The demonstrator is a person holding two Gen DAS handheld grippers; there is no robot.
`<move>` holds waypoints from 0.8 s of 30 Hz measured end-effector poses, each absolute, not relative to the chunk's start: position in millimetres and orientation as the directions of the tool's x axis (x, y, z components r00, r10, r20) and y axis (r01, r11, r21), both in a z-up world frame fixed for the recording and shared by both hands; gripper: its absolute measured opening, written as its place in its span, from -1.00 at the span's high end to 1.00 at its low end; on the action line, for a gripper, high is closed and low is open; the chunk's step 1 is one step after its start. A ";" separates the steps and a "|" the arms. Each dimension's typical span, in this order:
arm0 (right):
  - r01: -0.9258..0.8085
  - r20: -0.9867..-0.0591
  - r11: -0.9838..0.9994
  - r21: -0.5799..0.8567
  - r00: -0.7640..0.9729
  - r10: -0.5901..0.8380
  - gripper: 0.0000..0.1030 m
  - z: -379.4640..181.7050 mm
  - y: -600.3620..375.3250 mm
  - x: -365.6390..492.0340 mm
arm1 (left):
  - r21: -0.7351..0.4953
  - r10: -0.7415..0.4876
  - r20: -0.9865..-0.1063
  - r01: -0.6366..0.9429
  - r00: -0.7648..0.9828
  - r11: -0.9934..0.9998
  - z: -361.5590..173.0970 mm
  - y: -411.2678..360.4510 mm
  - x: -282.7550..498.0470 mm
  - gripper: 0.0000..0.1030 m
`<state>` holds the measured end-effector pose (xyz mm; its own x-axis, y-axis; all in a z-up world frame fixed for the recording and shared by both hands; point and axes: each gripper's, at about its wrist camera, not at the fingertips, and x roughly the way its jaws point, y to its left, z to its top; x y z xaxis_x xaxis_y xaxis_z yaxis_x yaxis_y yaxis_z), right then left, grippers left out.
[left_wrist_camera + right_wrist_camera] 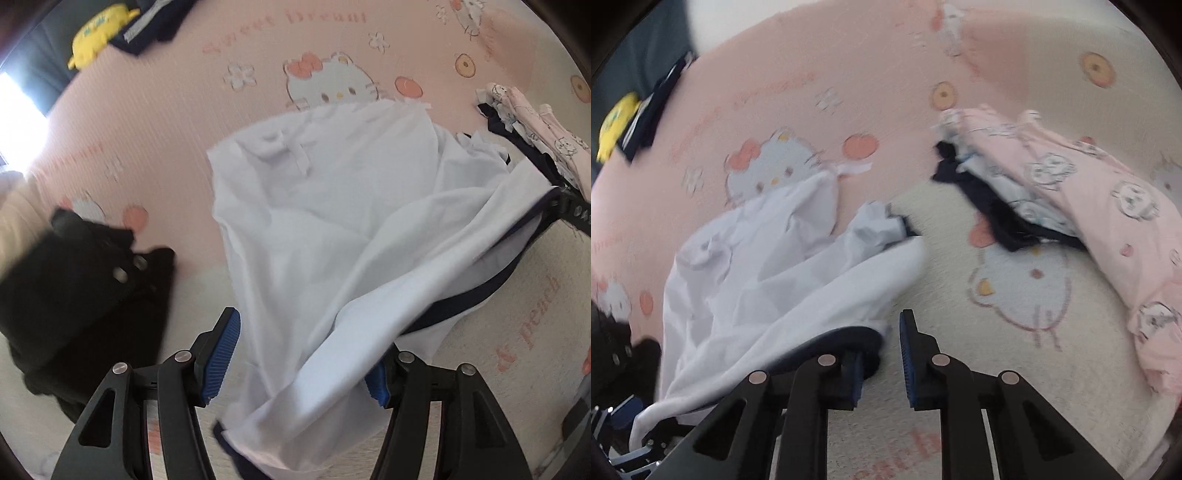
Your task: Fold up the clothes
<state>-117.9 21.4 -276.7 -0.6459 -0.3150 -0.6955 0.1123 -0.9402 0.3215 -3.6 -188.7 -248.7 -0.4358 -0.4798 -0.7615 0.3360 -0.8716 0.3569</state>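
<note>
**Left wrist view:** A pink and cream bed sheet (147, 110), printed with a cartoon cat in a red bow, flowers and peaches, is covering the whole surface. Bright light is flooding in at the left edge. "Sweet Dream" is running across the top of the sheet, and "& peach" is showing sideways at the right. A white garment (332, 221) with dark trim is lying crumpled mid-sheet, one edge trailing down toward the camera. A yellow item (96, 33) and a navy garment (147, 29) are sitting at the far corner. A pile of pink printed and dark clothes (535, 140) is waiting at the right. A blurred black object (85, 288) is lying at the left, beside a cream sleeve (18, 221). The left hand-held gripper (299, 369) is standing about half spread. The white cloth is passing between its fingers and hiding the right pad, while the left pad is standing clear, so nothing is being clamped.

**Right wrist view:** The same sheet is filling the blurred picture, with the letters "each" showing at the bottom. The white garment (757, 266) is lying left of centre and the pile (1089, 192) at the right. The right hand-held gripper (881, 369) is showing a narrow gap with bare sheet visible through it. The garment's dark hem is draping over its left finger, unpinched.
</note>
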 end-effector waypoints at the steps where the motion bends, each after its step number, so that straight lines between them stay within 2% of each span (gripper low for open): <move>1: 0.094 -0.692 -0.935 0.341 -0.648 -0.318 0.71 -276.2 26.9 -117.5 | 0.365 -0.484 -0.751 0.328 -0.448 -0.871 -243.0 -188.7 -1.9 -0.15; 8: 0.085 -0.677 -0.929 0.359 -0.662 -0.322 0.71 -268.2 33.5 -111.5 | 0.374 -0.486 -0.716 0.312 -0.501 -0.873 -204.3 -186.3 -2.2 -0.15; 12: 0.130 -0.649 -0.910 0.394 -0.662 -0.376 0.88 -256.3 36.8 -104.0 | 0.353 -0.462 -0.705 0.299 -0.538 -0.886 -182.5 -183.8 6.4 -0.15; 13: 0.139 -0.643 -0.905 0.403 -0.661 -0.388 0.89 -253.3 38.0 -102.6 | 0.352 -0.457 -0.699 0.292 -0.550 -0.889 -176.9 -182.2 9.4 -0.13; 16: 0.153 -0.630 -0.881 0.447 -0.645 -0.432 0.89 -245.0 41.9 -101.5 | 0.350 -0.433 -0.690 0.257 -0.580 -0.901 -166.6 -178.6 16.2 0.14; 17: 0.151 -0.631 -0.875 0.459 -0.638 -0.441 0.89 -242.3 43.1 -101.6 | 0.344 -0.422 -0.693 0.246 -0.585 -0.906 -164.9 -178.6 17.5 0.17; 21: 0.161 -0.634 -0.870 0.466 -0.625 -0.455 0.89 -223.7 45.8 -98.4 | 0.294 -0.377 -0.716 0.236 -0.588 -0.926 -157.8 -184.6 24.2 0.18; 24: 0.167 -0.651 -0.884 0.436 -0.620 -0.438 0.89 -209.3 47.0 -93.1 | 0.211 -0.306 -0.743 0.226 -0.595 -0.951 -151.0 -188.9 32.0 0.18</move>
<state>-93.1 47.0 -209.3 -0.6204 -0.4380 -0.6506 0.1668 -0.8842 0.4363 32.0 -188.9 -151.0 -0.5952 -0.3062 -0.7430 0.2256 -0.9511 0.2112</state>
